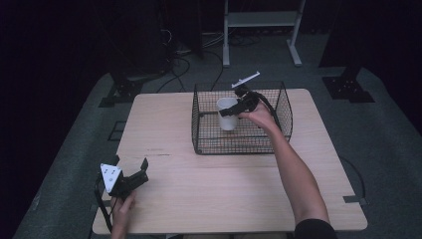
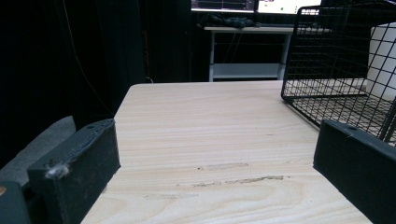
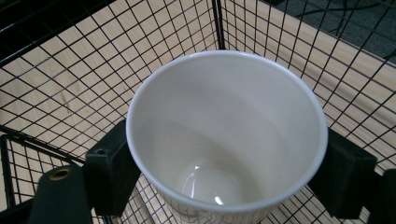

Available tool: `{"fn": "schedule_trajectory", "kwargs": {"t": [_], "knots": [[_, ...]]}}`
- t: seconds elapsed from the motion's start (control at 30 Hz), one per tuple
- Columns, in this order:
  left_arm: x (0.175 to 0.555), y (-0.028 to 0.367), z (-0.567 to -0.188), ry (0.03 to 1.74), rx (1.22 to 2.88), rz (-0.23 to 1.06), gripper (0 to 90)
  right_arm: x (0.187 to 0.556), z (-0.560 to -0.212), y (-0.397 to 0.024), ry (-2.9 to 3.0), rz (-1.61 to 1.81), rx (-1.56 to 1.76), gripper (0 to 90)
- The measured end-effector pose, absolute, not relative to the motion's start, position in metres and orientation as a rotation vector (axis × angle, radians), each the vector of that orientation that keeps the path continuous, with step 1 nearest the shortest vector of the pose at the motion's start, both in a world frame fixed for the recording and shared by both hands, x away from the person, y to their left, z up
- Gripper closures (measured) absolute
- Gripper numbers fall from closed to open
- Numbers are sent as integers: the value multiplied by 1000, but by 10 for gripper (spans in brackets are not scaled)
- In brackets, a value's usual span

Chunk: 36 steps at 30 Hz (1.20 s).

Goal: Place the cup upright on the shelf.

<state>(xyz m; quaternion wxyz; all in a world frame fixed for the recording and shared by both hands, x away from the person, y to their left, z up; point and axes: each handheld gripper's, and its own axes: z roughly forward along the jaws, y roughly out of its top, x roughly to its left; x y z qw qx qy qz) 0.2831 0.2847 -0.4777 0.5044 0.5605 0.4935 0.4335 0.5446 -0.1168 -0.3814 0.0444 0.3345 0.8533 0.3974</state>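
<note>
A white cup (image 1: 227, 112) stands upright inside the black wire basket (image 1: 283, 112) on the wooden table. My right gripper (image 1: 234, 108) is shut on the cup, its jaws pressing the cup's sides just below the rim. From above in the right gripper view the cup (image 3: 229, 140) is empty, with my right gripper (image 3: 224, 170) clamped on both sides. My left gripper (image 1: 130, 168) rests open near the table's front left corner, held by a hand. In the left gripper view my left gripper (image 2: 215, 163) has nothing between its jaws, and the cup (image 2: 383, 56) shows behind the basket mesh (image 2: 327, 56).
The wooden table (image 1: 199, 189) has bare room in front of and left of the basket. A white metal shelf frame (image 1: 261, 22) and cables lie on the floor beyond the table. Dark stands flank the table's far corners.
</note>
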Motion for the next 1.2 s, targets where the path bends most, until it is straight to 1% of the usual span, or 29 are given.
{"fn": "schedule_trajectory", "kwargs": {"t": [0.33, 0.67, 0.97, 1.2], "knots": [[283, 285, -478, 1191, 1352, 1044, 0, 545, -387, -112, 2624, 1181, 1011, 193], [283, 285, -478, 1192, 1353, 1047, 0, 543, -399, -102, 2684, 1076, 985, 185], [283, 285, -478, 1195, 1352, 1048, 0, 539, -398, -106, 2686, 1078, 977, 183], [283, 284, -478, 1194, 1354, 1050, 0, 536, -397, -108, 2688, 1099, 959, 166]]}}
